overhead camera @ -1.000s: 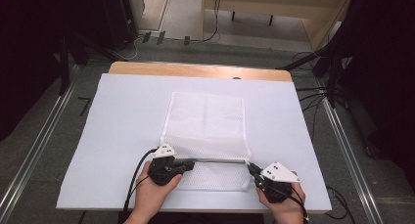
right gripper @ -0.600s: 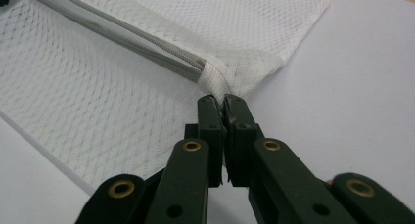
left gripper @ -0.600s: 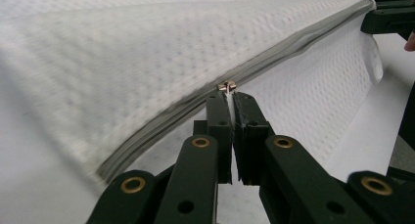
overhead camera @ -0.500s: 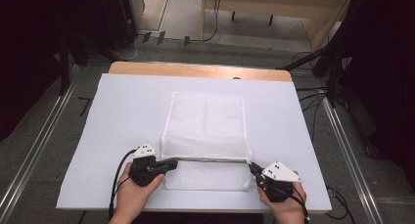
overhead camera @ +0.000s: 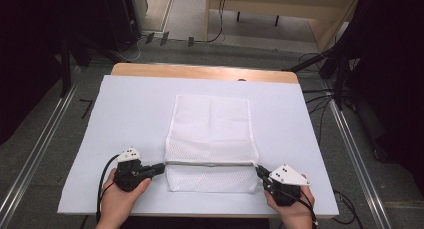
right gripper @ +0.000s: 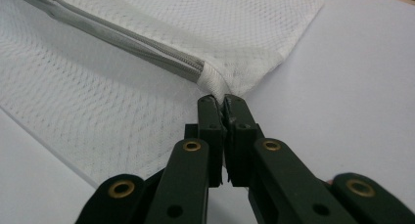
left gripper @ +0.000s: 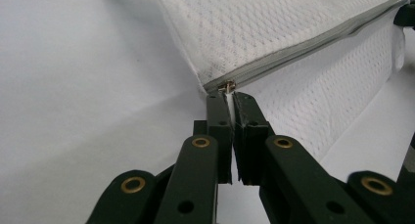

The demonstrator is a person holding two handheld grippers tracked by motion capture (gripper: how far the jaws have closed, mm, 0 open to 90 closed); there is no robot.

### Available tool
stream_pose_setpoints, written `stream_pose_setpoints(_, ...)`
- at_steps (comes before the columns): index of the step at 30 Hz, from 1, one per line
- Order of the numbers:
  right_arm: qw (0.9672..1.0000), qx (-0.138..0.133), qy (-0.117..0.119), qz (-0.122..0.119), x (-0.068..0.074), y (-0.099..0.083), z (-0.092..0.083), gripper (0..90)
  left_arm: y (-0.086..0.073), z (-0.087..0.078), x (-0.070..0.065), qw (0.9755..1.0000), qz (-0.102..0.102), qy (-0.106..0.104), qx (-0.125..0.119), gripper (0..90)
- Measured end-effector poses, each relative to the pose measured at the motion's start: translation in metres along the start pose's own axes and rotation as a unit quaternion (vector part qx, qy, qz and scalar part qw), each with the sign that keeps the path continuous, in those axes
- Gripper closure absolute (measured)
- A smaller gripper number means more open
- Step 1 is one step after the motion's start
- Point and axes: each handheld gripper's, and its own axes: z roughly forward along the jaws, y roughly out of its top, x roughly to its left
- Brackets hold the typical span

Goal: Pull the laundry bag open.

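**Caller:** Where are we, and where's the bag?

**Me:** The white mesh laundry bag [overhead camera: 210, 139] lies flat in the middle of the white table cover [overhead camera: 125, 114], its grey zipper [overhead camera: 210, 164] running nine to three o'clock across the near part. I'm on both ends of that zipper line.

**Caller:** Left side first.

**Me:** My left gripper [overhead camera: 159, 167] sits at the bag's nine o'clock end. In the left gripper view its jaws are pinched together on the little metal zipper pull [left gripper: 228, 86], with only a sliver of white between the pads.

**Caller:** And the right?

**Me:** My right gripper [overhead camera: 259, 171] is at the three o'clock end, jaws clamped on the bag's corner fabric [right gripper: 220, 84] just past where the zipper teeth stop. It serves as an anchor.

**Caller:** So what step is this?

**Me:** I'd call it the end of a zipper run: the slider sits hard at the nine o'clock end. From the left gripper view the tape looks joined, though I can't be sure along its whole length.

**Caller:** Next move?

**Me:** If the zip is done, both grips should ease off without dragging the mesh. If it must travel back, I'd keep the right corner taut and pull the slider straight toward three o'clock, low and level.
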Motion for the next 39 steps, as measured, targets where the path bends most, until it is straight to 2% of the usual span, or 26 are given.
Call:
stream_pose_setpoints(4,1.0,0.0,0.0,0.0,0.0,0.0,0.0,88.6,-0.002,-0.001,0.002,1.0,0.0,0.002,0.007,87.1)
stream_pose_setpoints(9,1.0,-0.001,0.003,0.002,0.001,0.001,0.0,88.5,-0.004,0.0,0.001,1.0,0.003,0.006,0.004,87.0)
stream_pose_setpoints(11,0.9999,-0.007,0.009,0.007,0.0,0.001,-0.001,87.6,-0.004,-0.003,0.001,0.9998,0.006,-0.001,-0.017,85.9)
stream_pose_setpoints(12,0.9997,-0.011,0.013,0.015,-0.001,0.001,-0.001,82.8,-0.004,-0.003,0.001,0.9998,0.006,-0.001,-0.017,81.8)
stream_pose_setpoints(13,0.9994,-0.016,0.019,0.025,-0.003,0.0,-0.001,74.2,-0.004,-0.005,0.0,0.9992,0.008,0.0,-0.04,73.8)
stream_pose_setpoints(14,0.9988,-0.022,0.029,0.034,-0.004,0.001,-0.001,63.9,-0.004,-0.006,-0.001,0.9984,0.013,0.009,-0.055,63.6)
stream_pose_setpoints(15,0.9983,-0.023,0.033,0.041,-0.005,0.001,-0.002,57.5,-0.004,-0.007,-0.002,0.9974,0.021,0.02,-0.066,54.2)
stream_pose_setpoints(16,0.9983,-0.024,0.031,0.044,-0.005,0.001,-0.002,52.9,-0.004,-0.008,-0.003,0.9967,0.027,0.027,-0.072,48.4)
stream_pose_setpoints(17,0.9983,-0.027,0.029,0.043,-0.005,0.001,-0.003,49.8,-0.004,-0.008,-0.004,0.9961,0.029,0.031,-0.077,44.5)
stream_pose_setpoints(20,0.9978,-0.035,0.03,0.049,-0.007,0.001,-0.005,47.2,-0.005,-0.007,-0.004,0.996,0.022,0.029,-0.081,40.0)
stream_pose_setpoints(23,0.9976,-0.034,0.027,0.054,-0.008,0.001,-0.005,47.0,-0.006,-0.005,-0.004,0.9965,0.014,0.025,-0.078,40.9)
stream_pose_setpoints(26,0.9973,-0.033,0.025,0.06,-0.011,-0.001,-0.005,47.0,-0.009,-0.002,-0.004,0.999,-0.017,0.013,-0.039,50.3)
stream_pose_setpoints(28,0.9973,-0.034,0.025,0.061,-0.012,-0.002,-0.005,47.1,-0.013,-0.002,-0.008,0.9991,-0.033,-0.001,-0.026,52.6)
stream_pose_setpoints(29,0.9973,-0.034,0.025,0.061,-0.012,-0.002,-0.005,47.1,-0.013,-0.002,-0.008,0.9991,-0.033,-0.001,-0.026,52.6)
stream_pose_setpoints(30,0.9971,-0.034,0.025,0.063,-0.013,-0.002,-0.006,47.2,-0.018,-0.002,-0.014,0.9994,-0.031,-0.003,-0.012,52.2)
stream_pose_setpoints(33,0.997,-0.034,0.025,0.064,-0.014,-0.003,-0.007,47.3,-0.023,-0.002,-0.022,0.9998,-0.022,0.005,-0.001,50.0)
stream_pose_setpoints(36,0.9972,-0.033,0.025,0.063,-0.014,-0.003,-0.006,47.7,-0.029,0.003,-0.036,0.9996,0.004,0.025,0.009,48.2)
stream_pose_setpoints(37,0.9971,-0.032,0.026,0.064,-0.014,-0.003,-0.006,47.8,-0.029,0.003,-0.039,0.9993,0.015,0.033,0.013,50.7)
stream_pose_setpoints(39,0.9972,-0.032,0.027,0.062,-0.013,-0.003,-0.005,48.0,-0.029,0.005,-0.041,0.9983,0.029,0.047,0.019,63.4)
